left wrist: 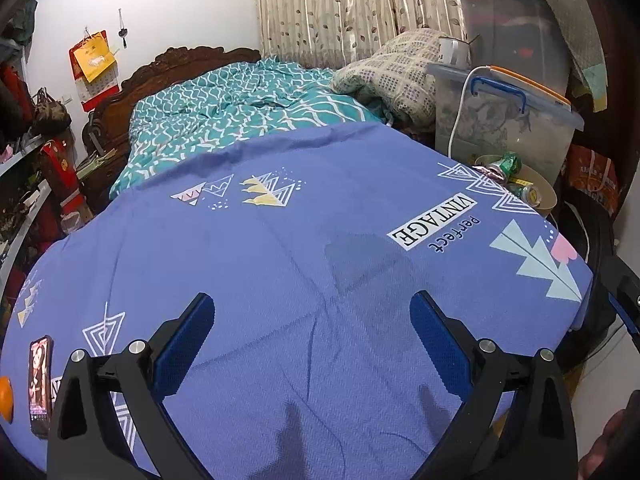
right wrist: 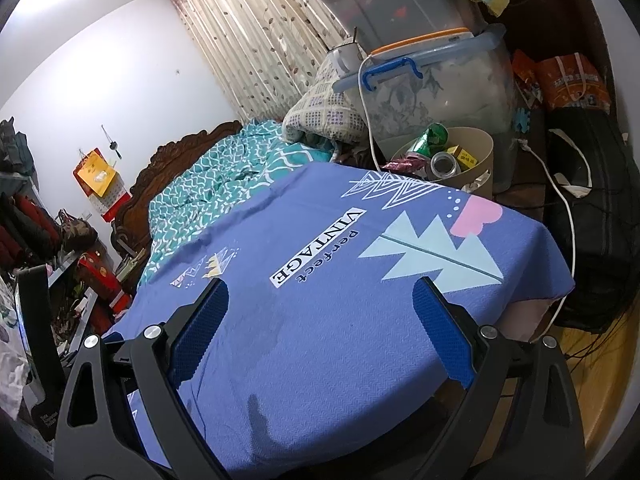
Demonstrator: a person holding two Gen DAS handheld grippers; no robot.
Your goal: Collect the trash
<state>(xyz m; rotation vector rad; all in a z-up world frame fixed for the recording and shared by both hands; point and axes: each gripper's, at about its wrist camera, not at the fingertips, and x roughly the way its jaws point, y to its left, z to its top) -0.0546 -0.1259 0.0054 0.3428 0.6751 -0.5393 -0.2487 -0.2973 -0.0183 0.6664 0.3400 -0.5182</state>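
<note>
A beige round bin (right wrist: 476,160) stands past the far right corner of the blue patterned cloth (right wrist: 320,320). Inside it lie a crushed green can (right wrist: 430,140), a clear bottle (right wrist: 444,166), a yellow box (right wrist: 466,157) and a pink wrapper (right wrist: 402,167). The left wrist view shows the same bin (left wrist: 538,188) with the green can (left wrist: 506,165) behind the cloth (left wrist: 280,280). My left gripper (left wrist: 312,308) is open over the cloth, holding nothing. My right gripper (right wrist: 322,294) is open too, with only cloth between its fingers.
Clear storage boxes (right wrist: 436,76) with blue handles are stacked behind the bin. A white cable (right wrist: 568,216) runs down the right side. A phone (left wrist: 40,384) and an orange object (left wrist: 6,398) lie at the cloth's left edge. A teal quilt (left wrist: 240,116) covers the bed beyond.
</note>
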